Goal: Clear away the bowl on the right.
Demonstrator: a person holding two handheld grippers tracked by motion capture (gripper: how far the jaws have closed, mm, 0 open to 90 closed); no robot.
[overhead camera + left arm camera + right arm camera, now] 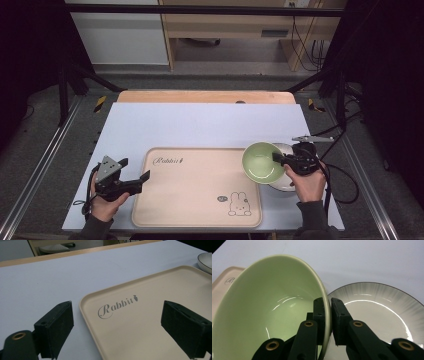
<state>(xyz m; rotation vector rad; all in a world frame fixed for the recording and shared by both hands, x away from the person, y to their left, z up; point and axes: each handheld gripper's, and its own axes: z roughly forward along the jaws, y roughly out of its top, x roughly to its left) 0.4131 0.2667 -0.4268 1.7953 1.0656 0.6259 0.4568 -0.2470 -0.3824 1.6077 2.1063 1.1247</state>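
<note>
Right gripper (278, 158): we pinch the green bowl's (261, 162) rim, tilted over the white plate (287, 186) (beside the tray (190, 200)).
Left gripper (134, 174): our fingers spread, empty, at the tray's left edge.

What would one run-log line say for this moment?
right gripper: shut on green bowl rim, tilted over white plate | left gripper: open, holds nothing, beside tray

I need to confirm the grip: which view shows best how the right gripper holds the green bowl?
The right gripper view: the right gripper is shut on the green bowl's rim, one jaw inside, one outside. The high view shows the bowl tilted at the tray's edge, the grip small.
</note>
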